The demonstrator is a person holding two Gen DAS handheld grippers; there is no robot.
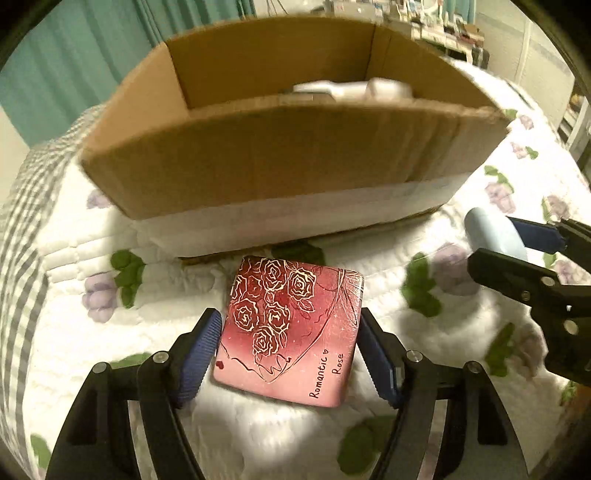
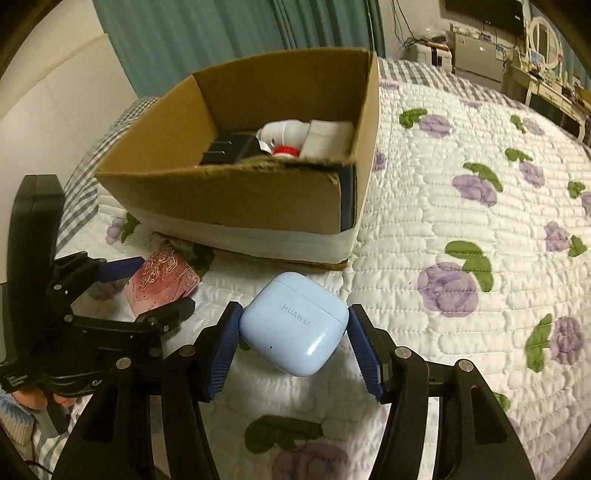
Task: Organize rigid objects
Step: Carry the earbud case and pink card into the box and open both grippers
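A pink square tin (image 1: 291,328) printed with roses and "Romantic Rose" sits between the blue pads of my left gripper (image 1: 288,343), which is shut on it just above the quilt. It also shows in the right wrist view (image 2: 159,284). My right gripper (image 2: 295,343) is shut on a light blue Huawei earbud case (image 2: 295,325), also seen in the left wrist view (image 1: 495,236). An open cardboard box (image 2: 229,199) stands just beyond both grippers; it holds a black charger (image 2: 229,147), a white and red item (image 2: 284,136) and a white block (image 2: 328,140).
Everything rests on a bed with a white quilt (image 2: 461,229) printed with purple flowers. A teal curtain (image 2: 207,33) hangs behind the box. A desk and shelves (image 2: 517,55) stand at the far right.
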